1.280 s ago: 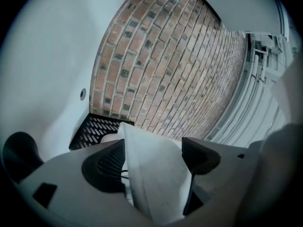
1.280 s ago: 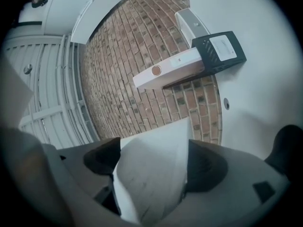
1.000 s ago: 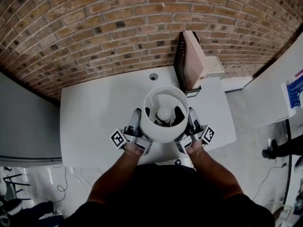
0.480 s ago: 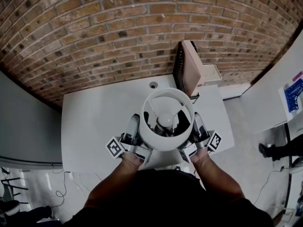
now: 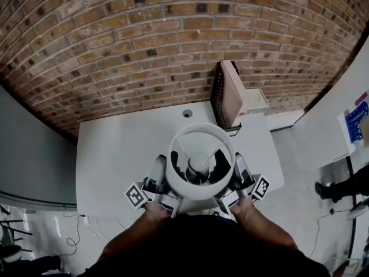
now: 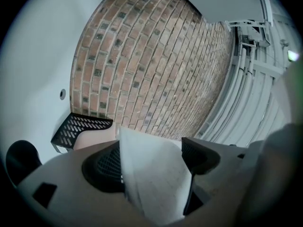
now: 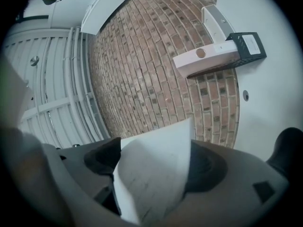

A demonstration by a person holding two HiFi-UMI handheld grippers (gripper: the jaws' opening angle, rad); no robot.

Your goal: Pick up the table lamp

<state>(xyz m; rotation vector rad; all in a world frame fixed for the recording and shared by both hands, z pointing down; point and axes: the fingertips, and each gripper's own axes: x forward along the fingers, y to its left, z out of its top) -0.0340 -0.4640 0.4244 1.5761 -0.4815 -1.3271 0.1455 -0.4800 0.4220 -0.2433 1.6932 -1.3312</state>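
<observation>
The table lamp is seen from above in the head view: a white drum shade with the bulb showing inside. It hangs above the white table, held from both sides. My left gripper is shut on the shade's left wall, and my right gripper is shut on its right wall. In the left gripper view the white shade wall stands pinched between the dark pads. The right gripper view shows the same, with the shade wall between its pads. The lamp's base is hidden under the shade.
A black mesh rack holding a pinkish box stands at the table's back right, against the brick wall. A small round hole sits in the tabletop behind the lamp. A person's shoe shows on the floor at right.
The lamp and both grippers have risen toward the head camera, so the shade looks larger. Both grips on the shade are unchanged.
</observation>
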